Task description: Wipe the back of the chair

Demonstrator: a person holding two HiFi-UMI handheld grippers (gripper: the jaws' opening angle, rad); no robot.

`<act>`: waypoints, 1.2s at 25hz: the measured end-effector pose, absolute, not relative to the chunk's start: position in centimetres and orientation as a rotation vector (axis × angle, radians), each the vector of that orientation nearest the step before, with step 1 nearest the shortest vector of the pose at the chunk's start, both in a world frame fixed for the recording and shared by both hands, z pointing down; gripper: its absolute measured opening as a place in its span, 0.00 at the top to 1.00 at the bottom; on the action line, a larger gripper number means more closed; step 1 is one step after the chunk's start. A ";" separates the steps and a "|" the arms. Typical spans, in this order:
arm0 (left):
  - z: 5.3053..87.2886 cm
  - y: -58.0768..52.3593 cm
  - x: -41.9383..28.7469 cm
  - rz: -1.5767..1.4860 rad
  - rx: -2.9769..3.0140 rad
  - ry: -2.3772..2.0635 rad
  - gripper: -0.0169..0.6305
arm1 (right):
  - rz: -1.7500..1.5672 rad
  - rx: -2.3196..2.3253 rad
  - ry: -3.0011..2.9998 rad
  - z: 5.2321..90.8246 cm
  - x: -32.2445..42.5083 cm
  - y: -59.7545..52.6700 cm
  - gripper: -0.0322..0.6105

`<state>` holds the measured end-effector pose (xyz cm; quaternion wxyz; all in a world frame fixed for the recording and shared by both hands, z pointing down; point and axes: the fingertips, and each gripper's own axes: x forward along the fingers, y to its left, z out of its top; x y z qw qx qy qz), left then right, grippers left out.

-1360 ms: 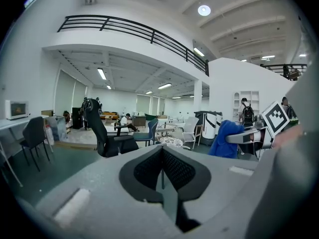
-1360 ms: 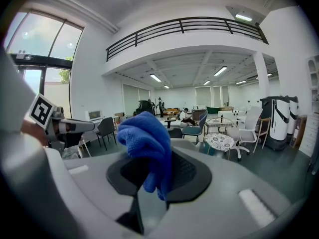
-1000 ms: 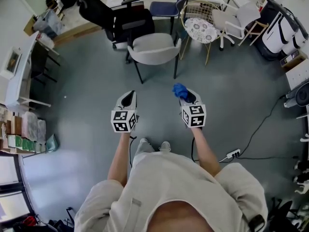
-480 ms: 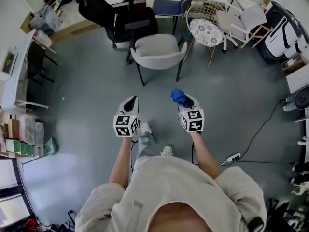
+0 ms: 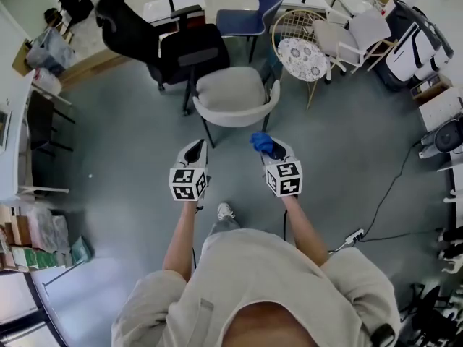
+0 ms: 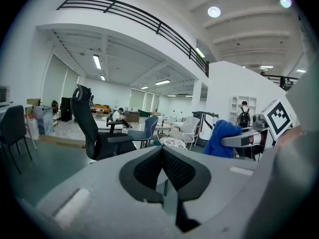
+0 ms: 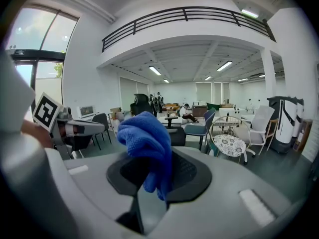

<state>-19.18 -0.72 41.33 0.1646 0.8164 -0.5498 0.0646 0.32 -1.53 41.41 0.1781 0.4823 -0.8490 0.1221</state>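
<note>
The left claw (image 5: 194, 148) is clenched, its ribbed pads pressed together at the tips with nothing between them (image 6: 162, 156). The right claw (image 5: 278, 147) is closed on one blue cloth (image 5: 262, 142). The cloth bunches up above the pads and hangs down between them (image 7: 147, 142). Its lower end is lost in the slot.

There are two claws and one cloth. The pale chair (image 5: 233, 92) stands on the grey floor (image 5: 123, 143) just ahead of both claws, its curved back towards the person. The cloth is near the back's rim, apart from it as far as the head view shows.

Behind it are four more chairs: a black office chair (image 5: 181, 49), a blue chair (image 5: 249, 16), a wire chair (image 5: 300, 45) with a patterned seat, and a white chair (image 5: 354, 31). One shoe (image 5: 225, 210) shows below the arms. In both gripper views the claw bodies cover most of the pale chair.
</note>
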 end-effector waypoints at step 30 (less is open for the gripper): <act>46.3 -7.4 -18.9 0.255 2.200 -1.601 0.97 | 0.407 1.225 -2.434 46.5 -3.0 -10.5 0.80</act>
